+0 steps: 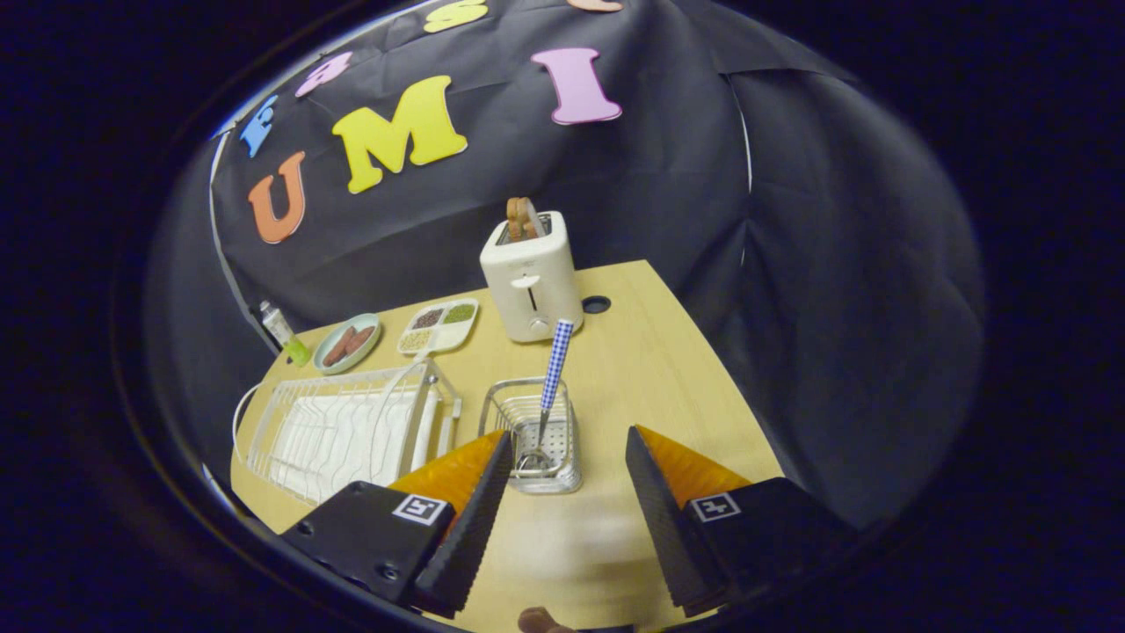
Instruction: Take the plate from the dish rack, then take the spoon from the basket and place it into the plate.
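Note:
A wire basket (532, 440) stands on the wooden table just ahead of my fingers, close to the left one. In it leans a spoon (555, 365) with a blue-and-white checked handle, bowl end down. To the left of the basket is a white wire dish rack (343, 431) on a white tray. A white plate (425, 432) appears to stand on edge at the rack's right end. My gripper (569, 432) hovers above the table, open, with nothing between its fingers.
Beyond the basket stands a white toaster (530, 281) with toast sticking out. Left of it lie a divided tray (439, 327) of foods, a small dish of sausages (348, 344) and a bottle (283, 332). The table's right edge (712, 369) drops off near the right finger.

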Demonstrator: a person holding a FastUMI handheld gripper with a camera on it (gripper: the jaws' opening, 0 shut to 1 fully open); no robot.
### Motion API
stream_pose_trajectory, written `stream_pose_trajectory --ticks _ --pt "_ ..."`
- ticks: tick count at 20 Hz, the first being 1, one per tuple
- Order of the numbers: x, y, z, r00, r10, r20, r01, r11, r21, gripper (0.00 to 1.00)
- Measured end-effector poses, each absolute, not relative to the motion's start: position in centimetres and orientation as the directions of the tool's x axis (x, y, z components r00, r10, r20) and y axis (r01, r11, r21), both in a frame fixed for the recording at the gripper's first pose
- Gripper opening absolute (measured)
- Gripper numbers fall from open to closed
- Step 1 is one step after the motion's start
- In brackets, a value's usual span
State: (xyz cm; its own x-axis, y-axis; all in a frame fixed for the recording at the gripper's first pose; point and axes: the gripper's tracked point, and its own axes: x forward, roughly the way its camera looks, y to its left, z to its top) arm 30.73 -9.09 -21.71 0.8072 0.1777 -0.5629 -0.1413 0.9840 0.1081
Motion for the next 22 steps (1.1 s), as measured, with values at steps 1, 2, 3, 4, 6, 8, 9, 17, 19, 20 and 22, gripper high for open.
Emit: stream_pose_trajectory --ticks 1,2,3,4,6,8,9,17,19,20,22 --pt "32.2 -9.0 -21.6 0.816 0.17 -0.552 -0.146 0.985 0.088 0.85" --pt "33.5 -8.7 -21.4 0.824 0.169 -0.541 -0.153 0.985 0.074 0.85" --pt "34.8 -8.3 -21.2 0.831 0.166 -0.532 -0.153 0.986 0.068 0.84" --pt "35.7 -7.6 -21.5 0.824 0.174 -0.539 -0.167 0.984 0.062 0.83" --pt "37.4 -6.7 -22.0 0.814 0.175 -0.554 -0.18 0.983 0.045 0.82" --pt "38.6 -6.0 -22.8 0.798 0.174 -0.577 -0.186 0.982 0.038 0.82" --pt "39.0 -5.5 -23.3 0.783 0.182 -0.595 -0.191 0.98 0.049 0.81" --pt "40.5 -5.0 -23.4 0.787 0.15 -0.598 -0.122 0.989 0.088 0.25" --pt "39.9 -4.7 -22.4 0.802 0.143 -0.58 -0.122 0.99 0.075 0.18" --pt "39.6 -4.3 -21.8 0.806 0.152 -0.572 -0.132 0.988 0.077 0.16" --pt "38.8 -4.2 -20.6 0.819 0.144 -0.556 -0.136 0.989 0.056 0.15"
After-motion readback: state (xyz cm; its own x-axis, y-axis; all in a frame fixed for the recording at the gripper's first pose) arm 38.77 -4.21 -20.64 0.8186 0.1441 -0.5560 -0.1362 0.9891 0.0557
